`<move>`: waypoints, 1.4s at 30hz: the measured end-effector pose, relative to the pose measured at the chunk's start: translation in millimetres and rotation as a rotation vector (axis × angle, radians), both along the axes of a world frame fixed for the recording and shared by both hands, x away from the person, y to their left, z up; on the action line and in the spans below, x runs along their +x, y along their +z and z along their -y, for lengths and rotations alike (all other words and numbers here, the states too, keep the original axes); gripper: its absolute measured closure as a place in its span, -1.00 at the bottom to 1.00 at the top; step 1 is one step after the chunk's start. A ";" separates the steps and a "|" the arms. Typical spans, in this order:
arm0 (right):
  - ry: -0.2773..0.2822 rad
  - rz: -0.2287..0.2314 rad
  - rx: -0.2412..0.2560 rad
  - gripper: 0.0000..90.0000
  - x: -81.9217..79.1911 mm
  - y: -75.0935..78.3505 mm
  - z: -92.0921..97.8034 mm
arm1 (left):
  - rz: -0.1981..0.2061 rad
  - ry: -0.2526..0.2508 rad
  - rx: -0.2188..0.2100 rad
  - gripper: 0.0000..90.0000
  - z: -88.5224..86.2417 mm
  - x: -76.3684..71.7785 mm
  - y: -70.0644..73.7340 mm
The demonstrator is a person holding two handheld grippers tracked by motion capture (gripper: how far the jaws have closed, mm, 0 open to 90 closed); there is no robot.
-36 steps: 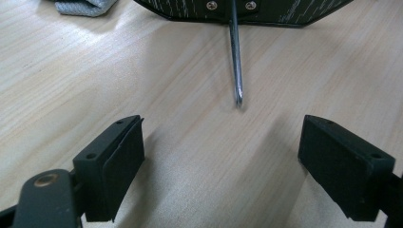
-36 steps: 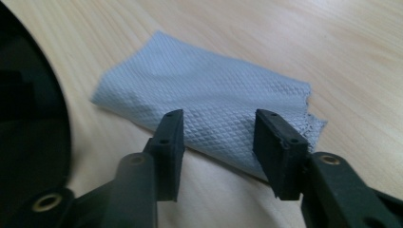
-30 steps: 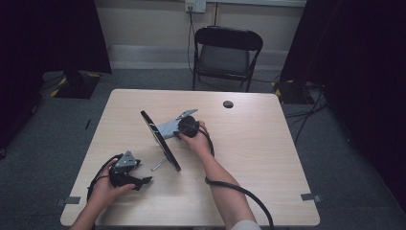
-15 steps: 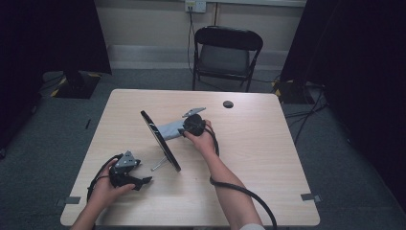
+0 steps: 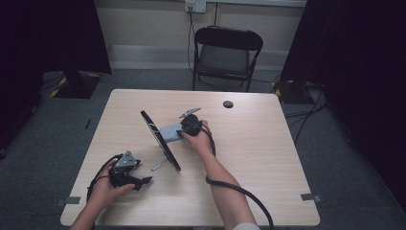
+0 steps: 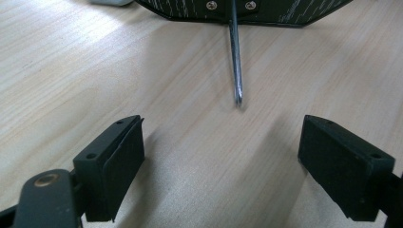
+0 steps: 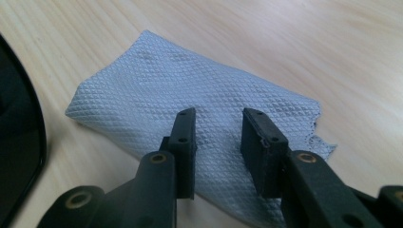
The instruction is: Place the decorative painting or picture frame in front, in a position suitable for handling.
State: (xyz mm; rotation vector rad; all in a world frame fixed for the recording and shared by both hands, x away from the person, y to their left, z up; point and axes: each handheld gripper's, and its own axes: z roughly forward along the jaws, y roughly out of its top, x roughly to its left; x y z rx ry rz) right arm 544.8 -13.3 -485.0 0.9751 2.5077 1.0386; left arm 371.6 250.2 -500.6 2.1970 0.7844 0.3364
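The mirror (image 5: 160, 140) is stood mid-tabletop (image 5: 268, 158), propped on its rod (image 5: 158, 164). The cloth (image 5: 170, 132) is laid just beside it, toward the right edge.

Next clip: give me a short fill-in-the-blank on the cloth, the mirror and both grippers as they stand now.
1. The right gripper is poised over a grey ____ lying on the table.
2. The left gripper has its jaws wide ____.
3. The round black mirror is propped up by a thin metal ____.
4. Behind the table stands a black folding ____.

Missing words: cloth; open; rod; chair
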 end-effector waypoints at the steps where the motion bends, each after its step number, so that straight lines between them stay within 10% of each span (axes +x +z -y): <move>1: -0.010 -0.003 0.007 0.50 -2.7 -0.2 5.5 | 0.000 0.000 0.000 -0.66 0.0 0.0 0.0; 14: -0.127 -0.019 0.042 0.41 -38.6 -0.2 70.8 | 0.000 0.000 0.000 -0.66 0.0 0.0 0.0; 24: -0.104 -0.058 0.120 0.27 -73.3 -2.4 102.7 | 0.000 0.003 0.000 -0.66 0.1 -0.1 0.0; 34: -0.049 -0.059 0.096 0.12 -111.0 0.7 112.9 | 0.001 0.003 0.000 -0.66 0.1 -0.1 0.0; 42: -0.017 0.027 0.117 -0.05 -121.0 4.1 112.2 | 0.001 0.003 -0.002 -0.66 0.1 -0.2 -0.1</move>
